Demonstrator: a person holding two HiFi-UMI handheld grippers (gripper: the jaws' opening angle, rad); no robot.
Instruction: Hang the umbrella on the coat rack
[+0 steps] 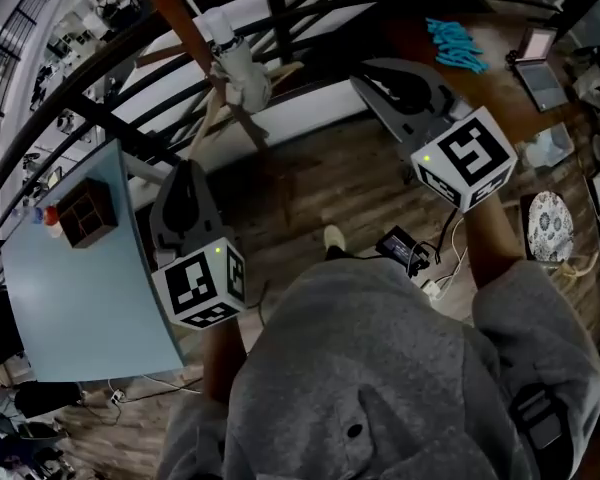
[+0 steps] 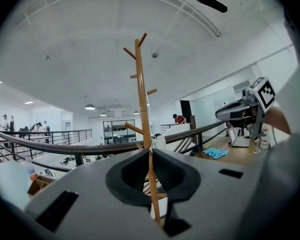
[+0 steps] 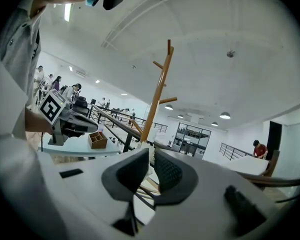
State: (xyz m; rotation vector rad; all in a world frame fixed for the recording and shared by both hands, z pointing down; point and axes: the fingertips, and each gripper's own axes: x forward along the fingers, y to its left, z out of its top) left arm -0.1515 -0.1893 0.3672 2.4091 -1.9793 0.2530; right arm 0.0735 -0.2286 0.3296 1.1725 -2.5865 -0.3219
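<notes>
Left gripper (image 2: 150,152): jaws drawn together, only a thin slit between the black pads, nothing held. Through the slit shows the pole of the coat rack (image 2: 140,84), which stands well beyond the jaws.

Right gripper (image 3: 151,153): jaws likewise closed and empty, pointed at the same rack from the other side. In the head view both grippers are held out in front of the person, the right one further forward than the left, each with its marker cube nearest the body.

Umbrella (image 1: 242,78): a white folded bundle low on the rack's pole, just above the splayed wooden legs and apart from both grippers. Whether it hangs from a peg or only leans on the pole cannot be told.

Coat rack: a bare wooden pole with short upward-slanting pegs, standing on the wooden floor (image 1: 320,183) just inside a dark railing (image 1: 130,133).

Surroundings: a light blue table (image 1: 70,308) to the person's left carries a small wooden box (image 1: 85,213). A wooden desk at the far right bears a laptop (image 1: 540,68) and a blue bundle (image 1: 455,43). The person's grey top (image 1: 380,378) fills the lower part of the head view.
</notes>
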